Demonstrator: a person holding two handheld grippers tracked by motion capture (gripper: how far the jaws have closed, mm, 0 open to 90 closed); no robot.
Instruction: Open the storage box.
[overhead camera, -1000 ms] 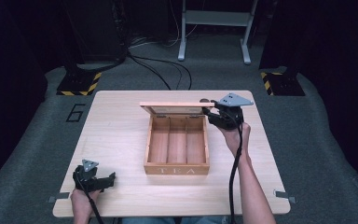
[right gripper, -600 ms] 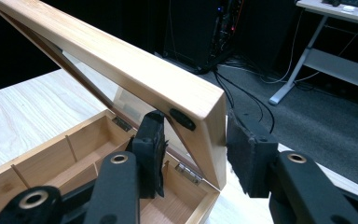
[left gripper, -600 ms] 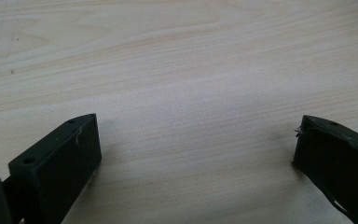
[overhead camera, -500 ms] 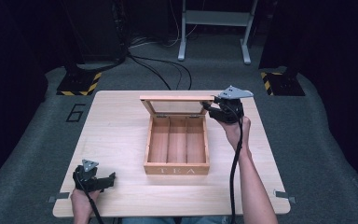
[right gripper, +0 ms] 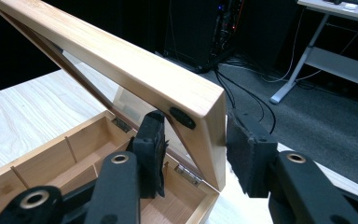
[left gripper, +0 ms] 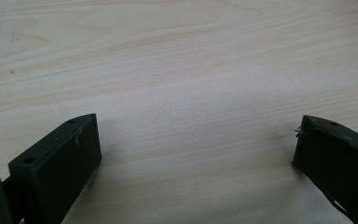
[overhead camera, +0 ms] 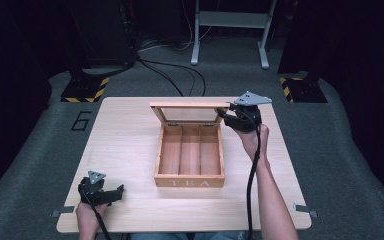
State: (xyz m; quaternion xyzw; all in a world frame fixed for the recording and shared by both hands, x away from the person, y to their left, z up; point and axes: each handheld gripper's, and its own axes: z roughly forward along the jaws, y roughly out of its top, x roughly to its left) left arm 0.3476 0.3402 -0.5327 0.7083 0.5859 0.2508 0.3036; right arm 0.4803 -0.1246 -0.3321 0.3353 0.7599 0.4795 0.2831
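Wooden tea box [overhead camera: 190, 159] lying near the centre of the light wooden table [overhead camera: 125, 145], its three inner compartments exposed and the word TEA on its front wall. The glazed lid [overhead camera: 189, 113] stands raised on its hinges along the box's 12 o'clock edge, close to upright. The right gripper [overhead camera: 228, 113], at about 2 o'clock from the box centre, is clamped across the lid's right-hand corner; in the right gripper view one padded jaw presses the inner face of the lid frame [right gripper: 135, 74] and the other its outer side edge, so the jaws are closed on the wood. A hinge [right gripper: 189, 173] shows below that corner. The left gripper [overhead camera: 114, 192] rests low over the table at about 8 o'clock from the box, well apart from it; in the left gripper view its jaws stand wide apart with nothing between them but bare table surface [left gripper: 191, 70].
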